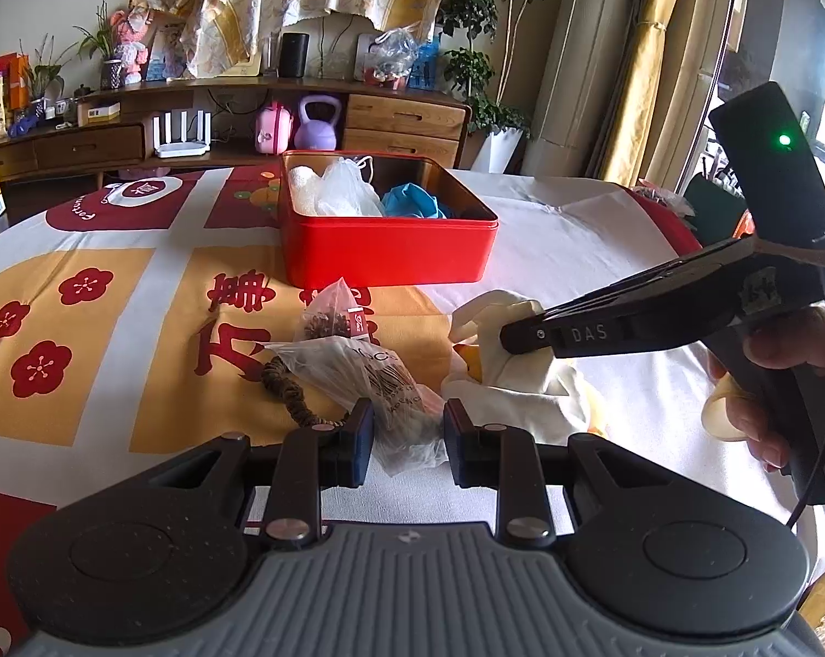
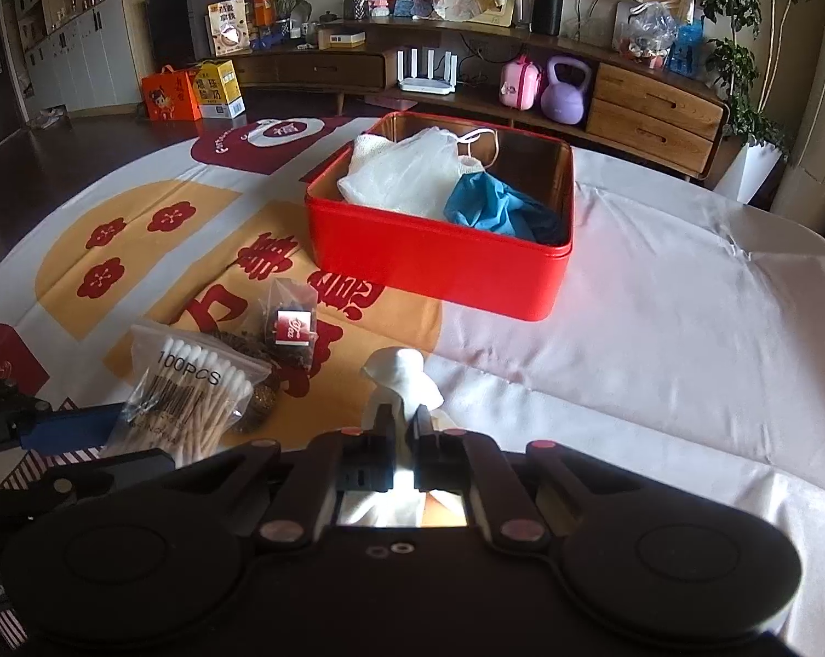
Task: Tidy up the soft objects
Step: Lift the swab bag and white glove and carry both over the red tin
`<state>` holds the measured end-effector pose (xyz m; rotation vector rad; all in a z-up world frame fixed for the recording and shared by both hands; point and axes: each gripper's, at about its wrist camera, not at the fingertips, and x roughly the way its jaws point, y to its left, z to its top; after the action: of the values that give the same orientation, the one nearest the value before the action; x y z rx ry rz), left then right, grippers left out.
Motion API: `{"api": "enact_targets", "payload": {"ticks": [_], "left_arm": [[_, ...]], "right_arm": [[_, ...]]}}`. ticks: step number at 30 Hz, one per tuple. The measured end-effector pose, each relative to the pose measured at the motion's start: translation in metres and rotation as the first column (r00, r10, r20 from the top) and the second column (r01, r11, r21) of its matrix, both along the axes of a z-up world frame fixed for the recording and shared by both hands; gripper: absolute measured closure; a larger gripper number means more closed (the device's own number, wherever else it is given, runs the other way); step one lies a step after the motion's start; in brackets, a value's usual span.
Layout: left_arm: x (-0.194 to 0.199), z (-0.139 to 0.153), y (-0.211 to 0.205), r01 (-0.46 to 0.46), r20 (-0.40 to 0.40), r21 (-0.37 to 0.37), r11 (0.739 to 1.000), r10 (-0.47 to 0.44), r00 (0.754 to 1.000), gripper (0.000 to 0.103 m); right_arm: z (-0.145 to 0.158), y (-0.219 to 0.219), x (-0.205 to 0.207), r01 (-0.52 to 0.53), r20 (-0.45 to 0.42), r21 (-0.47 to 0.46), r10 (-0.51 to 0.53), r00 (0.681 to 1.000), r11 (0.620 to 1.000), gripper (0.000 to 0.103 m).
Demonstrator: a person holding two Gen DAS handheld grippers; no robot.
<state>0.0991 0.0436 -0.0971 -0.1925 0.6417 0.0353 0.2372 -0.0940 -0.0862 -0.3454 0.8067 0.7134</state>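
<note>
- Covering the bench (image 2: 659,295) is a cloth — white on the right, yellow and red with plum-blossom prints and large characters on the left.
- Set toward the far middle of the cloth is an open red tin (image 2: 440,263); a white mesh bag (image 2: 396,175) lies in its left part and a blue crumpled cloth (image 2: 494,208) in its right part, the two touching.
- The right gripper (image 1: 514,336) is seen from the left wrist camera reaching in from the right, held by a hand (image 1: 785,361) at the frame edge; its fingers are clamped on a white soft toy (image 1: 500,361) with an orange beak, which lies on the white cloth in front of the tin. In the right wrist view a white fold of the toy is pinched between the fingers and stands up past their tips.
- The left gripper (image 1: 407,438) is seen low over the cloth, its fingers partly apart on either side of the end of a clear bag of cotton swabs (image 2: 193,399); whether the pads press on the bag cannot be told.
- A clear pyramid sachet (image 2: 292,323) with a red label sits just behind the swab bag, nearer the tin.
- A brown fabric hair tie (image 1: 286,388) lies partly under the swab bag, at its left edge.
</note>
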Motion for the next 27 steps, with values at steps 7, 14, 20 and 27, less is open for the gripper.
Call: {"api": "enact_targets", "payload": {"ticks": [7,14,20,27], "left_arm": [[-0.009,0.012,-0.001,-0.002,0.032,-0.002,1.0,0.003,0.999,0.076],[-0.015,0.032,-0.001,-0.005,0.074,0.001,1.0,0.005,0.997,0.076],[-0.013,0.054,0.005,0.001,0.113,-0.012,1.0,0.001,0.994,0.076],[0.004,0.084,0.015,0.041,0.149,-0.015,0.999,-0.038,0.988,0.076]], "right_arm": [[0.03,-0.014,-0.017,0.019,0.034,0.077,-0.021,0.999,0.997,0.098],[0.06,-0.026,-0.029,0.023,0.055,0.133,-0.031,0.998,0.991,0.098],[0.085,-0.032,-0.033,0.02,0.073,0.177,-0.034,0.997,0.984,0.098],[0.114,-0.036,-0.022,0.022,0.096,0.235,-0.045,0.994,0.972,0.098]]}}
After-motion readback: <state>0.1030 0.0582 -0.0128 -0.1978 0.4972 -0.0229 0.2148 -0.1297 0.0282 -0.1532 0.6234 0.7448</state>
